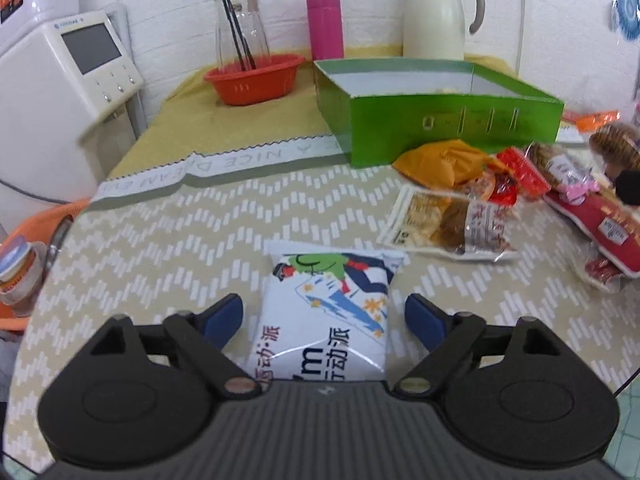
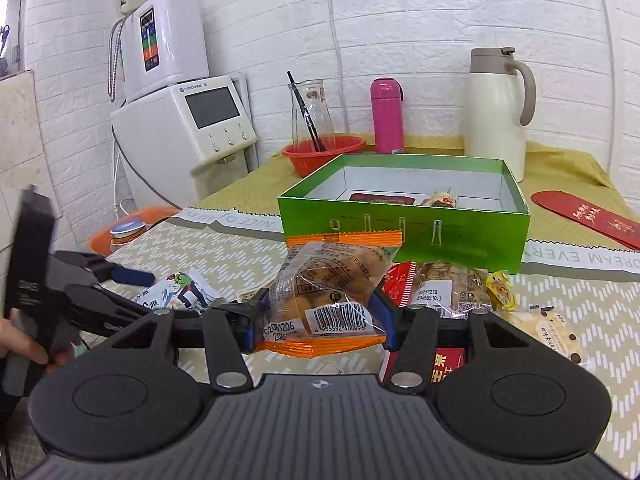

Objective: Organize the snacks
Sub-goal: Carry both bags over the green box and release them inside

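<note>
My left gripper [image 1: 324, 318] is open, its blue pads on either side of a white snack pack [image 1: 328, 312] with a cartoon print that lies on the table; the pads stand apart from it. The same pack shows in the right wrist view [image 2: 180, 292], with the left gripper [image 2: 132, 276] over it. My right gripper [image 2: 320, 320] is shut on a clear, orange-edged snack bag [image 2: 328, 296] and holds it above the table. The open green box [image 2: 404, 220] stands behind, with two snacks inside; it also shows in the left wrist view [image 1: 440, 116].
A pile of snack packs [image 1: 520, 196] lies right of the white pack, in front of the box. A red bowl [image 1: 256, 78] with a glass carafe, a pink bottle [image 1: 325, 22] and a cream jug [image 1: 436, 12] stand at the wall. A white dispenser [image 1: 60, 80] stands left. A red envelope [image 2: 588, 216] lies right.
</note>
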Motion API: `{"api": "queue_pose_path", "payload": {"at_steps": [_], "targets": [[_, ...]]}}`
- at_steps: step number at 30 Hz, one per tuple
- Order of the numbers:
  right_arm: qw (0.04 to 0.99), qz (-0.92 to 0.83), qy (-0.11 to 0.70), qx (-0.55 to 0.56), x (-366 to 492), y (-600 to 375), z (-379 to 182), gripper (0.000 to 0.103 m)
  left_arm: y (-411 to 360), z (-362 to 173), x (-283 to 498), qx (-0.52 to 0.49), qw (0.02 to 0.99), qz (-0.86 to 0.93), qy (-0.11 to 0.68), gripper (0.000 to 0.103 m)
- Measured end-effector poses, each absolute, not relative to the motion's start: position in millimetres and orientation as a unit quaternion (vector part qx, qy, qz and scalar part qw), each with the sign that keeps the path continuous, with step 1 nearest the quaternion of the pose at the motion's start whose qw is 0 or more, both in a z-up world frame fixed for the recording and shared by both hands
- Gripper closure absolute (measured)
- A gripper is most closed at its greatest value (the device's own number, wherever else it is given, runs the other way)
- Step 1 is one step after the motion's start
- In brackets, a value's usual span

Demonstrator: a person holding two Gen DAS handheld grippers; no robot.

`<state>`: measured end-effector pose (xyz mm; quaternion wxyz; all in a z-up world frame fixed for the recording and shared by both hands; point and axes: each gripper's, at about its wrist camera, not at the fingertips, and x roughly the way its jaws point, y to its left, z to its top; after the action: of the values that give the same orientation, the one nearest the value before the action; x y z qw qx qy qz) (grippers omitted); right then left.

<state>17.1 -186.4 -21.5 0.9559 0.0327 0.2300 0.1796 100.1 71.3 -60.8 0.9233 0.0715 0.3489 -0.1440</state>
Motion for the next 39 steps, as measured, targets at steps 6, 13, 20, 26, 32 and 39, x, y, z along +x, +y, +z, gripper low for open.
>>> {"api": "queue_pose_path", "payload": {"at_steps": [6, 13, 20, 26, 32, 39], "targets": [[0.958, 0.181, 0.223, 0.025, 12.9, -183.3, -21.4, 0.014, 67.6, -57.6, 93.0, 0.055, 0.93, -0.134, 0.338, 0.045], [0.961, 0.176, 0.212, 0.035, 9.7, -186.3, -17.4, 0.014, 63.0, -36.9, 76.5, 0.021, 0.942, -0.133, 0.309, 0.045], [0.97, 0.128, 0.202, 0.032, 14.3, -187.8, -15.4, 0.014, 24.0, 6.2, 90.1, 0.017, 0.965, -0.108, 0.238, 0.045], [0.977, 0.097, 0.189, 0.035, 18.2, -193.0, -10.4, 0.014, -8.7, 16.6, 104.0, 0.013, 0.969, -0.103, 0.223, 0.045], [0.978, 0.083, 0.186, 0.047, 28.1, -201.5, -3.6, 0.014, -23.9, 25.2, 110.7, 0.024, 0.971, -0.11, 0.21, 0.045], [0.979, 0.08, 0.184, 0.034, 24.3, -210.0, -4.6, 0.014, -20.4, 26.4, 107.7, 0.028, 0.973, -0.112, 0.2, 0.045]]}}
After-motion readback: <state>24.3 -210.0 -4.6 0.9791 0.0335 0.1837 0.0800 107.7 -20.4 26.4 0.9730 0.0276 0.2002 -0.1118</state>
